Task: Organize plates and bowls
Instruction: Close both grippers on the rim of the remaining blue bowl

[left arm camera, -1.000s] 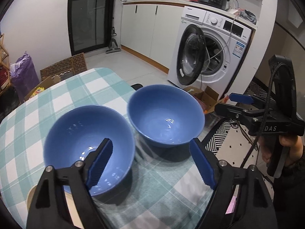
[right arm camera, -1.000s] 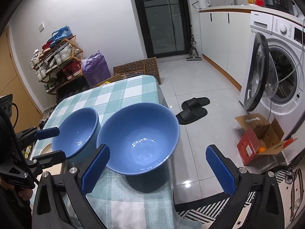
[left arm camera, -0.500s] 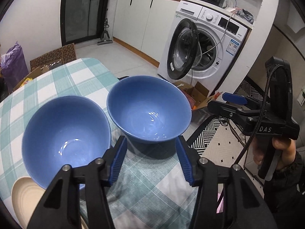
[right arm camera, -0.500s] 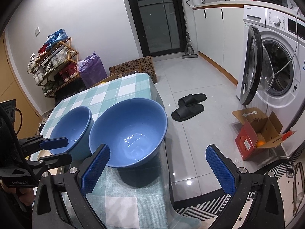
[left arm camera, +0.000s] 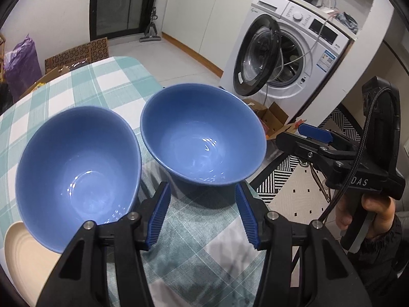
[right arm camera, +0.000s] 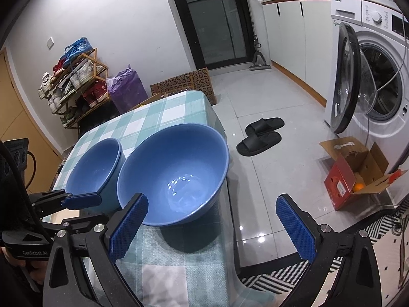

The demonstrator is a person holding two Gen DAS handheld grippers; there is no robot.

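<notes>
Since a second ago the left gripper (left arm camera: 203, 213) has narrowed its jaws from a wide spread to a half-open gap and slid right, so its left finger no longer sits over the near-left bowl; the gap now lines up on the near base of the right-hand bowl. Nothing is between the pads: they hang just short of that bowl, over the checked tablecloth (left arm camera: 204, 245). The right gripper (right arm camera: 212, 223) has barely shifted; its jaws stand spread wide and empty, the left finger just in front of the same bowl's near wall, the right finger out past the table edge over the floor.

Two blue bowls sit upright on the table, close together and seemingly just touching at the rims. The left blue bowl (left arm camera: 76, 171) lies nearer the left gripper's camera; the right blue bowl (left arm camera: 203, 134) sits at the table's right edge, close to the drop to the floor. A cream plate (left arm camera: 23, 253) shows at the near-left corner, partly tucked under the left bowl's rim.

As a judgement, the sorting is at an early stage: neither bowl is nested in the other, neither is gripped, and the plate lies alone. Left to do: take one bowl, stack it into its twin, and settle the plate.
</notes>
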